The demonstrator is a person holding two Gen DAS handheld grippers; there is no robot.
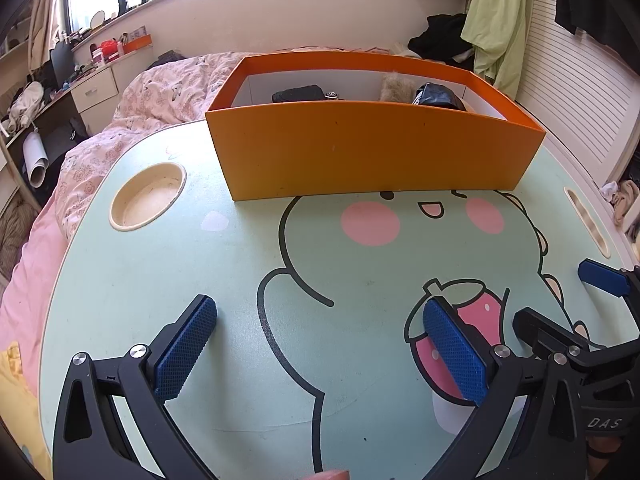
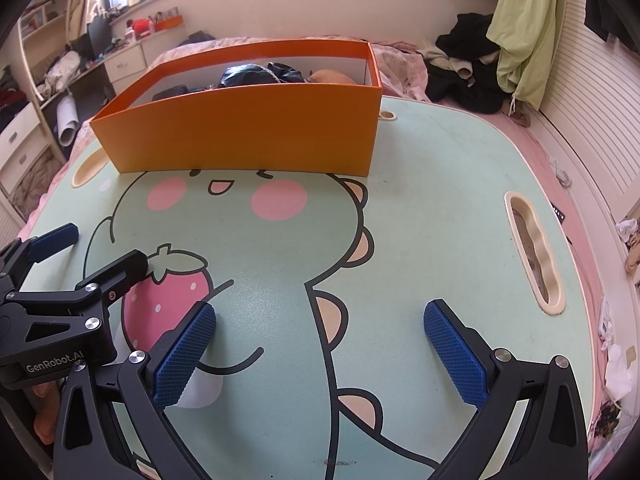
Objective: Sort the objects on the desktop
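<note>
A lived-in bedroom at home. Ahead of the jaws, past the cartoon lap table [image 1: 160,280], lies a bed [image 1: 168,88] with floral bedding. To their left stands a cluttered desk [image 1: 84,76] under the window; to their right, clothes [image 2: 472,68] are heaped below a hanging green garment [image 2: 528,20].
</note>
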